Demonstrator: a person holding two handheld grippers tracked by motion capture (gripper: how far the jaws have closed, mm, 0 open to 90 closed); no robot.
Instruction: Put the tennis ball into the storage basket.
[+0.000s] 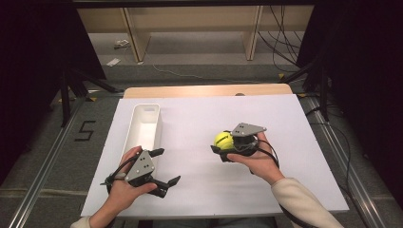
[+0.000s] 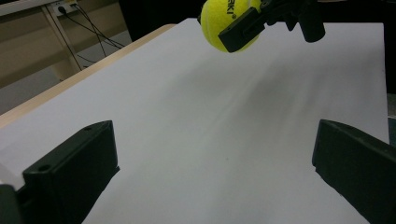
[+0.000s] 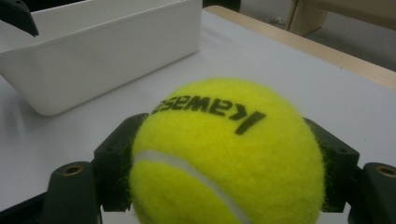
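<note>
A yellow tennis ball (image 1: pixel 222 139) with black lettering is clamped between the black jaws of my right gripper (image 1: pixel 223 145), held a little above the middle of the white table. In the right gripper view the tennis ball (image 3: pixel 226 154) sits between both pads (image 3: pixel 116 163), pressed on each side. The left gripper view catches the tennis ball (image 2: pixel 219 23) at the top, with one right jaw across it. My left gripper (image 1: pixel 166 167) rests near the table's front left, its jaws spread wide over bare table with nothing between them; its fingers (image 2: pixel 70 168) frame white surface.
A long white bin (image 1: pixel 145 124) lies along the table's left side, just beyond my left gripper; it appears as the white bin (image 3: pixel 93 56) to the upper left of the ball. The white sheet (image 1: pixel 294 142) covers the table, with a wooden edge (image 1: pixel 209 90) at the far side.
</note>
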